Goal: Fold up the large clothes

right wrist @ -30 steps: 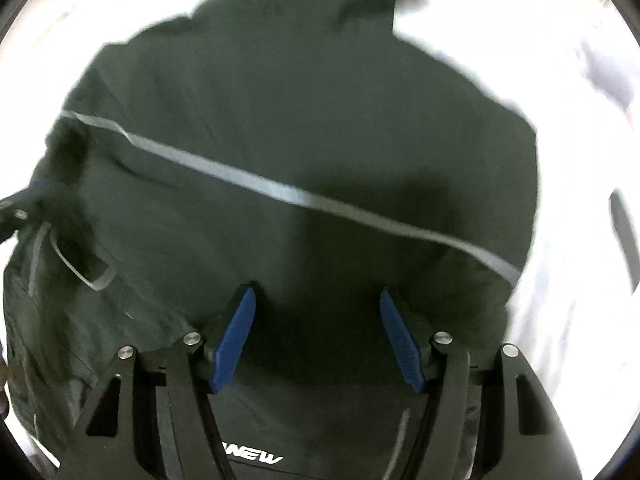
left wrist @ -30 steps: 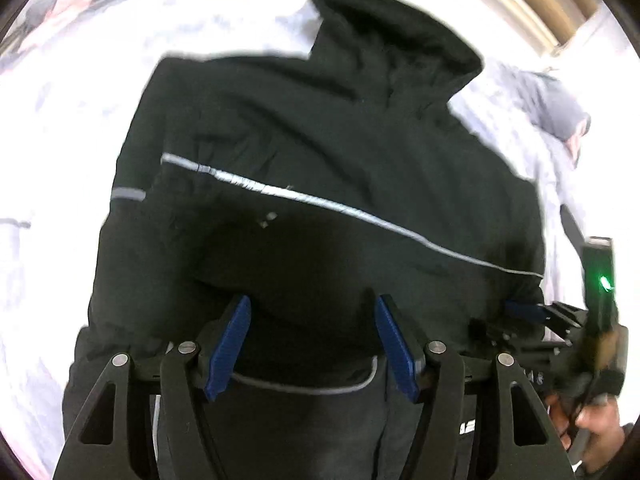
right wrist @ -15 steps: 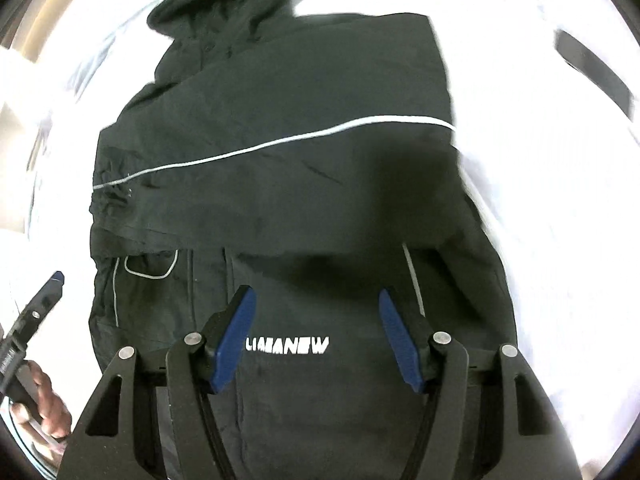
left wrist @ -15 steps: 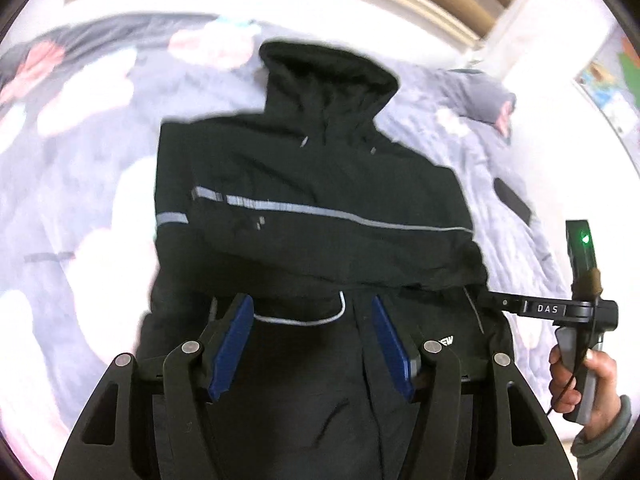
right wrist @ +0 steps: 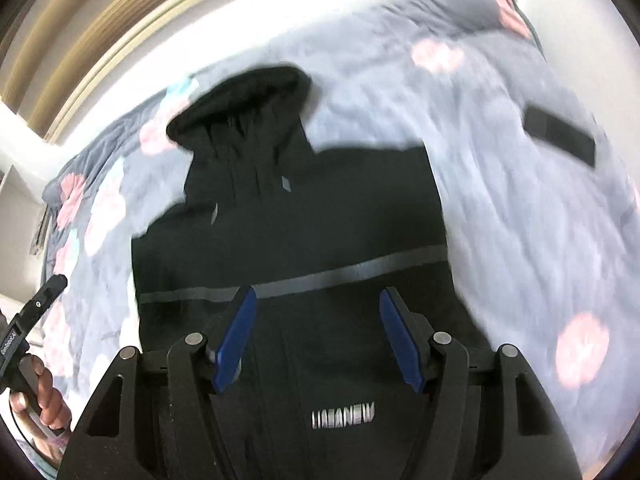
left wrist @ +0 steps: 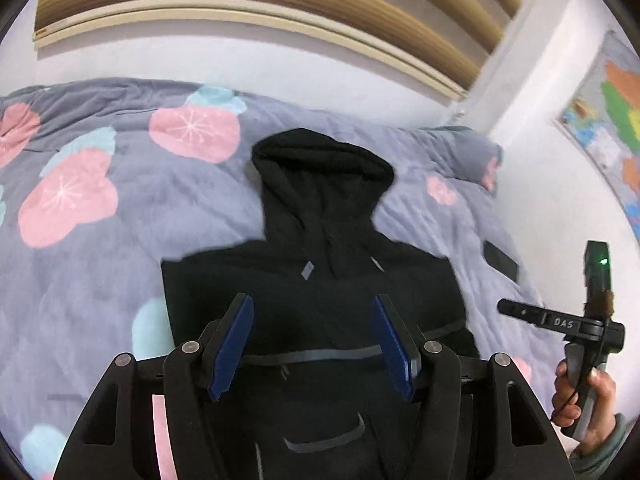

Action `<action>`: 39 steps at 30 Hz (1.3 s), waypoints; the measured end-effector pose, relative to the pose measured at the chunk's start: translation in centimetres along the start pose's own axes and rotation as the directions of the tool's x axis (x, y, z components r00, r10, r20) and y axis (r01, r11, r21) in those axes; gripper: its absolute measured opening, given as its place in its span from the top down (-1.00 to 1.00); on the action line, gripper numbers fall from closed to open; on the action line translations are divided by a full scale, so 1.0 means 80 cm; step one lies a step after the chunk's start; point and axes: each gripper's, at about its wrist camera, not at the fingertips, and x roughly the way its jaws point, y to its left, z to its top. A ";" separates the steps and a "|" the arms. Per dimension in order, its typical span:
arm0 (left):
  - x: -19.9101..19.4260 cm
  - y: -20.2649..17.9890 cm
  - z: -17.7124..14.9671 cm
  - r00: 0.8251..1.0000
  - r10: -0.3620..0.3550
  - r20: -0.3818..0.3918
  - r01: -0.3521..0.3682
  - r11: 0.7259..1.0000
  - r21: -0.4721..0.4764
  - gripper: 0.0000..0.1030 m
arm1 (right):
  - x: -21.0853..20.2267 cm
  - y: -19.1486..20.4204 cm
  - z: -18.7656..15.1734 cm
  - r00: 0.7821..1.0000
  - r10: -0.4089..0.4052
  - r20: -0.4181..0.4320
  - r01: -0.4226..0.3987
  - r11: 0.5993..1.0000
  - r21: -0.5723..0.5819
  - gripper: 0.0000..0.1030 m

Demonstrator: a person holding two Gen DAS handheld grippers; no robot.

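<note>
Black hooded jacket lies flat on a flowered quilt, both grippers above it, empty.

Left wrist view: the left gripper (left wrist: pixel 312 340) has its jaws spread over the jacket (left wrist: pixel 320 280); the quilt (left wrist: pixel 120 208) surrounds it, a dark flat object (left wrist: pixel 500 261) lies beside it, and a wall map (left wrist: pixel 616 136) hangs at the right edge. Right wrist view: the right gripper (right wrist: pixel 318 334) is likewise spread over the jacket (right wrist: pixel 320 220), with nothing between its blue pads (right wrist: pixel 236 336).
</note>
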 end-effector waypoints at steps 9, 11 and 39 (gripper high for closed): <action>0.163 0.039 0.120 0.996 0.085 -0.005 -0.085 0.996 0.014 -0.23 | 0.147 0.023 0.167 0.997 0.038 0.063 -0.037 0.999 -0.022 -0.31; 0.206 0.046 0.140 0.995 0.098 -0.011 -0.098 0.995 0.009 -0.22 | 0.183 0.025 0.203 0.997 0.039 0.074 -0.037 0.999 -0.030 -0.31; 0.306 0.142 0.143 0.997 -0.023 -0.078 0.013 0.992 -0.124 0.51 | 0.350 -0.022 0.264 0.990 0.118 -0.080 -0.122 0.992 -0.042 0.44</action>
